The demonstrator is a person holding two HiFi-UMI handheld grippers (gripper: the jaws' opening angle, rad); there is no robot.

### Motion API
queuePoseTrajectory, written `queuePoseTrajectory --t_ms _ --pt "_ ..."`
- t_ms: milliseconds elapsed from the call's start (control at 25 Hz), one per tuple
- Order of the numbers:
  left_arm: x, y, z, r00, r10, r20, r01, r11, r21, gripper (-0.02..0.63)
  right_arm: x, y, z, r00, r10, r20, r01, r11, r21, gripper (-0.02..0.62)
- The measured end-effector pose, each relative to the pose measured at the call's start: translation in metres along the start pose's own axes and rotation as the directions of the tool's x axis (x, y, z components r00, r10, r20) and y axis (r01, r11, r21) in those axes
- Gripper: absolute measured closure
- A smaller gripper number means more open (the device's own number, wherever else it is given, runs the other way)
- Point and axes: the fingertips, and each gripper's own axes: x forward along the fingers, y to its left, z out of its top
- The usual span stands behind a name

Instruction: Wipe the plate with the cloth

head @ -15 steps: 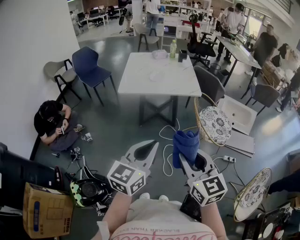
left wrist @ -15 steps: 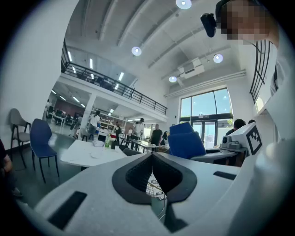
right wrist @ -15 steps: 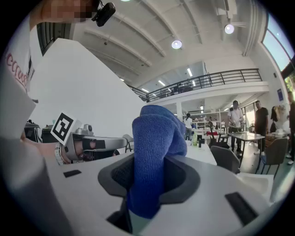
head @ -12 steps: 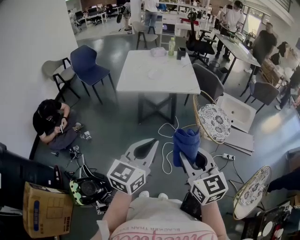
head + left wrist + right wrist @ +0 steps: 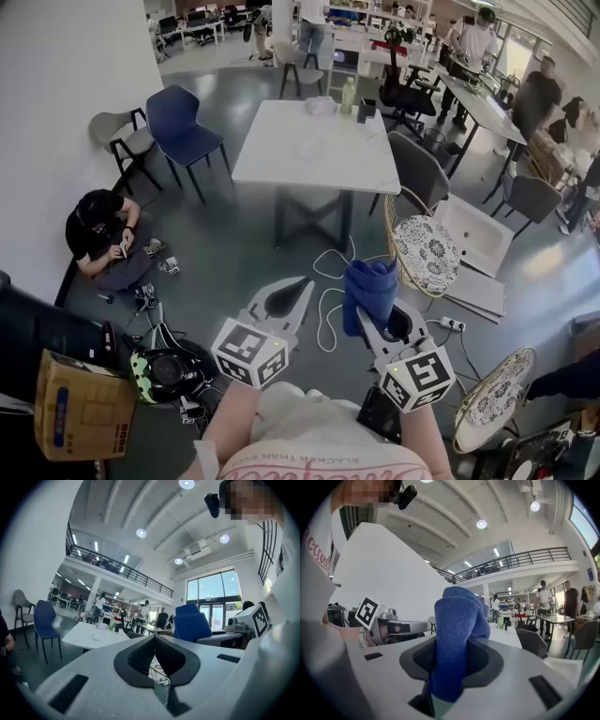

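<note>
L tongs [image 5: 154, 636]: closed, tips meeting, nothing gripped; held level in mid-air above the floor [image 5: 234, 253]

R tongs [image 5: 451, 654]: clamped on the blue cloth [image 5: 371, 289], which is bunched and stands up out of the jaws, top folded over

Both tongs sit side by side in front of the person's torso, near each other, not touching

Plate [image 5: 310, 148]: pale, lies on the white bench [image 5: 272, 164], well apart from both tongs; cloth not in contact w/ it. Green bottle [image 5: 347, 96] stands at the bench's far edge

Room: grey floor w/ loose white cable [image 5: 321, 323]; blue chair [image 5: 178, 127] left of bench; seated person [image 5: 98, 234] on floor by white wall; cardboard box [image 5: 80, 412] lower left; desks and people in bkgd
</note>
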Motion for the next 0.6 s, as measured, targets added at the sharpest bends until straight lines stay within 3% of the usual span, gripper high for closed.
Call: queuePoseTrajectory --t_ms 600 --pt "0.052 0.029 -0.012 0.998 0.053 -0.023 -0.053 0.999 -0.001 0.604 0.041 -0.053 -0.012 0.998 0.053 -0.025 -0.052 0.998 0.036 0.471"
